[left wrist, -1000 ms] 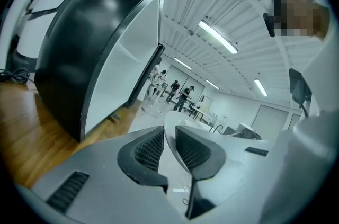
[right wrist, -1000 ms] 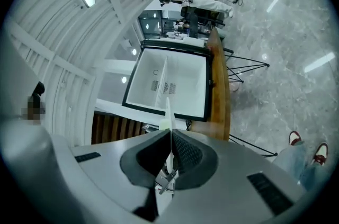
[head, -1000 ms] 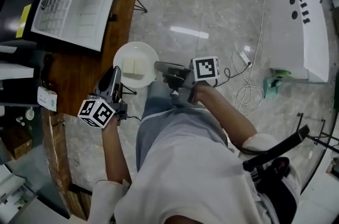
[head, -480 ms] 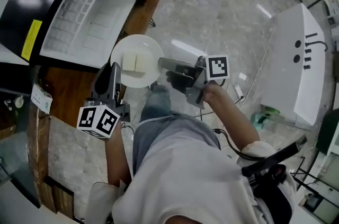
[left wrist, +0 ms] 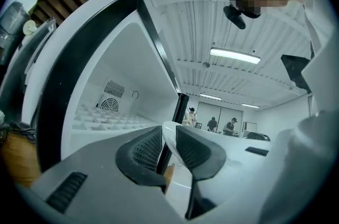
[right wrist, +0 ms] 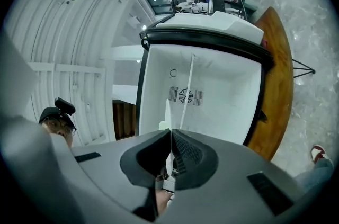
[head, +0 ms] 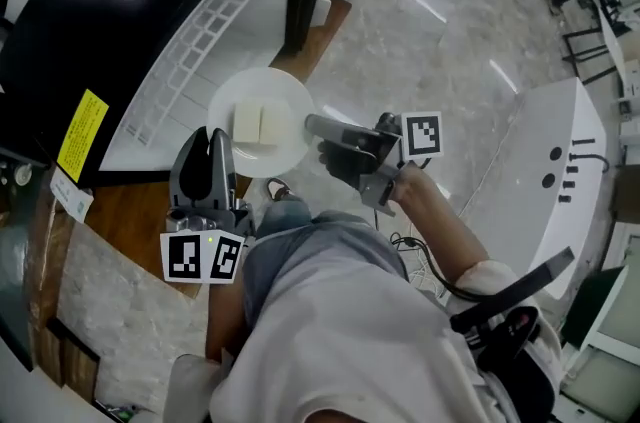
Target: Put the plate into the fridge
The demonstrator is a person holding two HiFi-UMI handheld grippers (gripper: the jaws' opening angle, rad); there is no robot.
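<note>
A white plate [head: 281, 94] carrying two pale blocks [head: 259, 124] is held level in front of the open fridge [head: 205, 51]. My left gripper [head: 214, 140] is shut on the plate's near-left rim. My right gripper [head: 311, 125] is shut on its right rim. In the left gripper view the plate's rim [left wrist: 177, 133] sits between the pads of the left gripper [left wrist: 168, 136], with the fridge's white inside [left wrist: 106, 106] beyond. The right gripper view shows the plate [right wrist: 168, 112] edge-on, pinched in the right gripper [right wrist: 170, 136], facing the fridge cavity [right wrist: 212, 85].
The fridge stands on a wooden counter [head: 112, 203] and bears a yellow sticker [head: 82, 133] on its black frame. A white machine [head: 555, 161] stands on the marble floor at the right, with cables [head: 412, 246] near my legs. People [left wrist: 212, 123] stand far off.
The plate, held by both grippers throughout, has come closer to the fridge opening. The view has swung, so the fridge's black frame now fills the upper left.
</note>
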